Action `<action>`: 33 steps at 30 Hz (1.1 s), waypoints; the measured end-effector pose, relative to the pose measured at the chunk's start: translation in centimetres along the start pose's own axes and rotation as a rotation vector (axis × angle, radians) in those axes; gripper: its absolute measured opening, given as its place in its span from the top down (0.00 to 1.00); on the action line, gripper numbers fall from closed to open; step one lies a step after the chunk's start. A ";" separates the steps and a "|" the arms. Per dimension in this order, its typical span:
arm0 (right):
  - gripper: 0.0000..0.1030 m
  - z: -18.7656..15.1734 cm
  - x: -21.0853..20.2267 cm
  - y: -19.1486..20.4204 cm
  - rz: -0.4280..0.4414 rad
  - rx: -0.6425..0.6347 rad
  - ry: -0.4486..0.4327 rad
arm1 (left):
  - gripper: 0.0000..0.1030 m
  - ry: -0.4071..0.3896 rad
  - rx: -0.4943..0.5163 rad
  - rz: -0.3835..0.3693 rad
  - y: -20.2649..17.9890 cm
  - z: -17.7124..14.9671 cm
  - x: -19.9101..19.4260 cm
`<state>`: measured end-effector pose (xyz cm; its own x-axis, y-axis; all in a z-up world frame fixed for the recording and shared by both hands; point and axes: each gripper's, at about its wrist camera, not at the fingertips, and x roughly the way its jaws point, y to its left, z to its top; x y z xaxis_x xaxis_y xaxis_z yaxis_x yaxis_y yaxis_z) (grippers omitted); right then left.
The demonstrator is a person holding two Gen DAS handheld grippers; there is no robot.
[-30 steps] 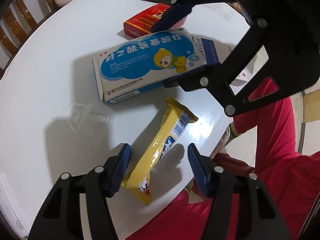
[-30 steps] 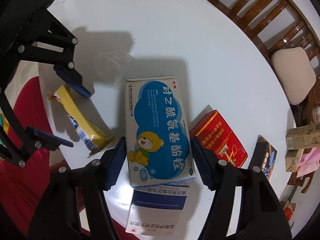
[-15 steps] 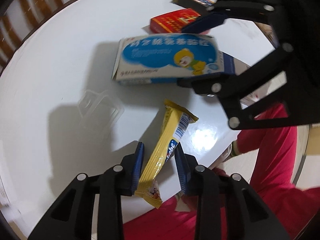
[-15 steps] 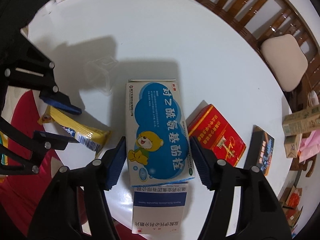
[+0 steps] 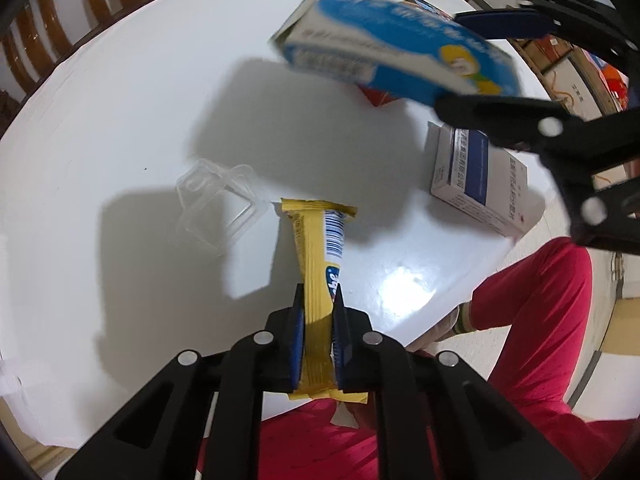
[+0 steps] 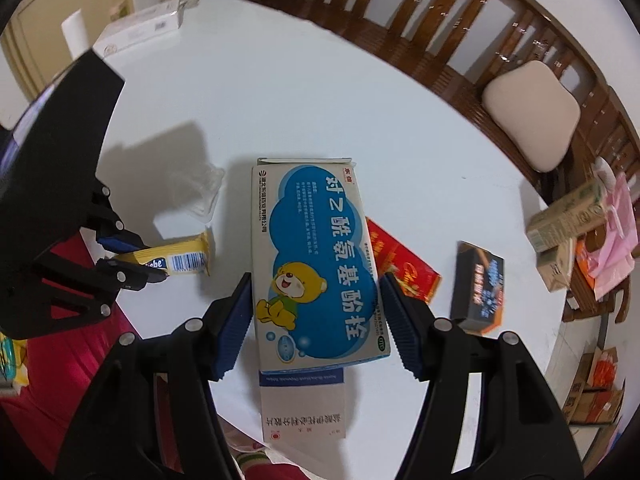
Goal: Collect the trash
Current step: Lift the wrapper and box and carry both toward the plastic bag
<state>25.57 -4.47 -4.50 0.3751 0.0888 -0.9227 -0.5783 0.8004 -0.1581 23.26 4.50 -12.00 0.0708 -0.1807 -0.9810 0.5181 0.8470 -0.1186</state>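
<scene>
My left gripper [image 5: 318, 312] is shut on a yellow snack wrapper [image 5: 318, 256] and holds it just above the white round table [image 5: 120, 120]; the wrapper also shows in the right wrist view [image 6: 180, 260]. My right gripper [image 6: 316, 312] is shut on a blue and white medicine box with a bear picture [image 6: 316, 260] and has it lifted off the table; the box appears blurred in the left wrist view [image 5: 396, 52]. A clear plastic blister tray [image 5: 218, 204] lies on the table left of the wrapper.
A white and blue box [image 5: 476, 180] lies near the table edge. A red box [image 6: 404, 268] and a dark box [image 6: 478, 284] lie further right. Wooden chairs [image 6: 480, 20] ring the table. A person's red trousers [image 5: 532, 320] are beside the table edge.
My left gripper closed on the yellow wrapper and raised it. My right gripper closed on the blue bear box and lifted it off the table, uncovering the white and blue box.
</scene>
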 end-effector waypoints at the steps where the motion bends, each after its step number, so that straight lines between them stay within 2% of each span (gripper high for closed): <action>1: 0.40 -0.1 -0.3 -0.3 -0.001 0.012 -0.008 | 0.89 -0.001 -0.002 -0.003 -0.1 0.0 -0.1; 9: 0.40 -1.2 -4.0 -2.7 -0.028 0.103 -0.092 | 0.89 -0.061 -0.048 -0.020 -0.4 -0.1 -2.0; 18: 0.40 -4.3 -9.9 -4.2 -0.087 0.192 -0.215 | 0.89 -0.164 -0.047 0.033 -1.8 -1.4 -6.0; 25: 0.40 -7.7 -15.6 -3.4 -0.121 0.224 -0.300 | 0.89 -0.276 -0.027 0.072 -4.5 -3.1 -10.9; 33: 0.40 -12.5 -20.5 -0.9 -0.158 0.233 -0.357 | 0.89 -0.330 0.011 0.062 -9.1 -5.8 -13.0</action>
<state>9.36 -14.40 10.18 0.6955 0.1209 -0.7083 -0.3308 0.9290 -0.1663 12.69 2.01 0.92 0.3740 -0.2824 -0.8834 0.5132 0.8564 -0.0565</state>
